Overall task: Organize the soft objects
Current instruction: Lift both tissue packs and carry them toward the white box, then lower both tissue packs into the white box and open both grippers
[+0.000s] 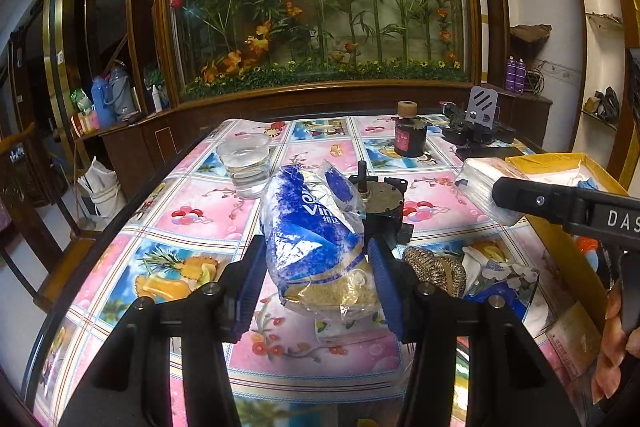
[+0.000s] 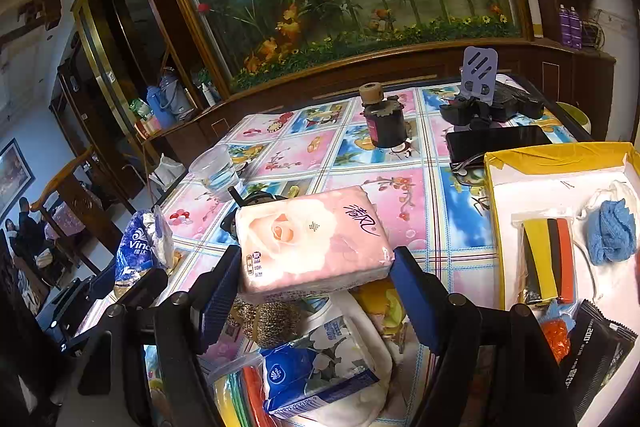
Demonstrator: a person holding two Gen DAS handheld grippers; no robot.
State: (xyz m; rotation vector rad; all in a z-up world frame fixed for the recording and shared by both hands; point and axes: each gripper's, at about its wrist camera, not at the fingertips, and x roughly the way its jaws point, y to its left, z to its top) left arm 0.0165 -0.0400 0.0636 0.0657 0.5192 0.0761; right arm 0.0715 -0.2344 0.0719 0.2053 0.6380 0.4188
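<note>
Over the fruit-patterned worktop [image 1: 192, 211], the left gripper [image 1: 316, 267] is clamping a blue-and-white tissue pack [image 1: 316, 227], crinkled and partly emptied, both blue pads pressing into its sides and lifting it clear of the cloth. Just beyond it, a clear plastic cup [image 1: 245, 165] of water is standing, and a small dark motor-like part [image 1: 380, 199] is sitting right behind the pack.

To the right, the right gripper [image 2: 316, 267] is holding a pink tissue pack [image 2: 312, 239] printed with a rose, its jaws spread wide around the pack's ends, the pack raised above a heap of soft things: a metal scourer [image 2: 264, 323] and a blue-and-white floral tissue packet [image 2: 320, 367].

Beside that heap, a yellow-rimmed box [image 2: 560, 157] is sitting open, holding a striped sponge [image 2: 548, 259] and a blue cloth [image 2: 610, 235]. Farther back, a dark jar [image 2: 384, 125] with a cork-coloured top is standing near a black phone [image 2: 496, 143].
</note>
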